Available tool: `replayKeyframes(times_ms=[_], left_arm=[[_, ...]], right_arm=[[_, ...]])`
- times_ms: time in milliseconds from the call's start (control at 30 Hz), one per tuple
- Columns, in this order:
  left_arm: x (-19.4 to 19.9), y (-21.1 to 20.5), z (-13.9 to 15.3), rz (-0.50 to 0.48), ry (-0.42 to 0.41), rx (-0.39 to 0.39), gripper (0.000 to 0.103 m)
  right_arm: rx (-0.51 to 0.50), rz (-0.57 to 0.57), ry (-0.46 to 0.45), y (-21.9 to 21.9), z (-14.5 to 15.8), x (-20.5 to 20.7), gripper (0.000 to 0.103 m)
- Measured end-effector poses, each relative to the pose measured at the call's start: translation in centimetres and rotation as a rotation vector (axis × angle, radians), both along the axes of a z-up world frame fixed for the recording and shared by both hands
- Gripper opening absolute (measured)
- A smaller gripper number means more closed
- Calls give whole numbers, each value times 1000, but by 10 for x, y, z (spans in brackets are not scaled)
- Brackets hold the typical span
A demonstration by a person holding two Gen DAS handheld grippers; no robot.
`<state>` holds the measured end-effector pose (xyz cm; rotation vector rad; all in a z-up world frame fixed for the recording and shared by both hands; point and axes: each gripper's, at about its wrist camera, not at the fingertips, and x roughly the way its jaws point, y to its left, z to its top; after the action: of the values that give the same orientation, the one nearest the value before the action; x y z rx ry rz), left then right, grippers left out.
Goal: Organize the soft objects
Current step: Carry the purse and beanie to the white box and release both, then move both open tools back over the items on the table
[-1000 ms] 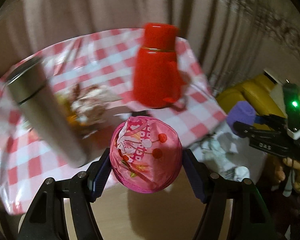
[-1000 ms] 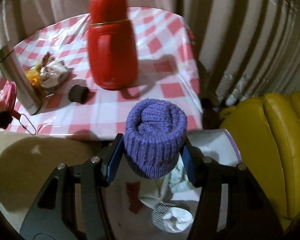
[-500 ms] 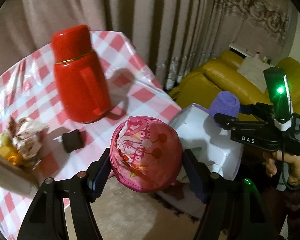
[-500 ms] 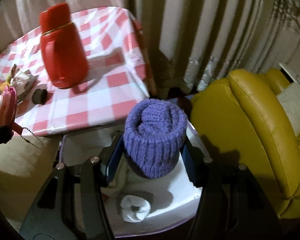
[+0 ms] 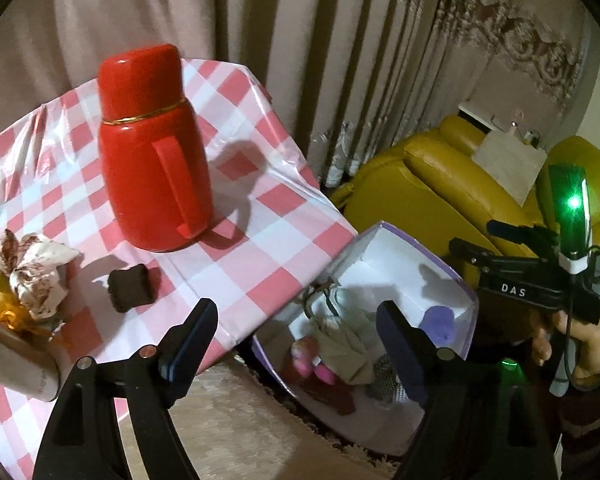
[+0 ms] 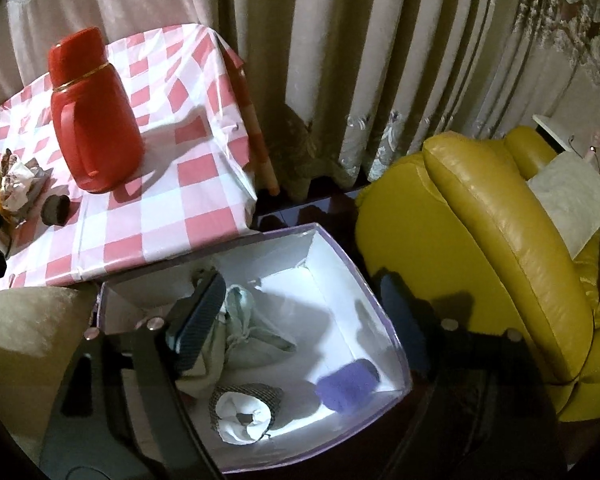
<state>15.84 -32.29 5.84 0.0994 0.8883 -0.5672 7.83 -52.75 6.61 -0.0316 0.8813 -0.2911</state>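
Beside a checked table [image 5: 260,216], both grippers, left [image 5: 296,344] and right [image 6: 300,320], hang jaws opening and empty over the white box [image 6: 340,252]; purple hat [image 6: 348,384] and pink pouch [image 5: 312,364] lie directly below.

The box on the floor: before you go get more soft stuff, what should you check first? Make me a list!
1. Left tool empty, jaws opening: ok.
2. Right tool empty, jaws opening: ok.
3. Purple knit hat inside the box: ok.
4. Pink pouch inside the box: ok, though blurred.
5. Nothing hanging over the box rim: ok in the right wrist view.
6. More soft things on the table: cannot tell; only a red flask, wrappers and a small dark lump show.
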Motion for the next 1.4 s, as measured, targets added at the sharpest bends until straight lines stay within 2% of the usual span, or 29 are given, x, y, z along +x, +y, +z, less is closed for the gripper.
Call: replayKeyframes(times_ms=[133,367,600,833,1033,1400], left_arm=[[-3,9,5,30,-12,-3,83],[-19,33,9,98,-32,-5,84],[-38,72,17,172,-141,28,84],[-47,132,20,313,-151,65,84],[-53,186,21,439,-158,72,84],[-55,274,19,627,-148,58,84]], right_arm=[[-11,34,-34,13,9,0,90],[-93,68,-76,55,23,7,95],[-68,140,-123,94,22,14,95],[-32,288,-104,144,14,27,95],[80,448,-71,185,13,41,95],[27,641,-92,254,12,80,95]])
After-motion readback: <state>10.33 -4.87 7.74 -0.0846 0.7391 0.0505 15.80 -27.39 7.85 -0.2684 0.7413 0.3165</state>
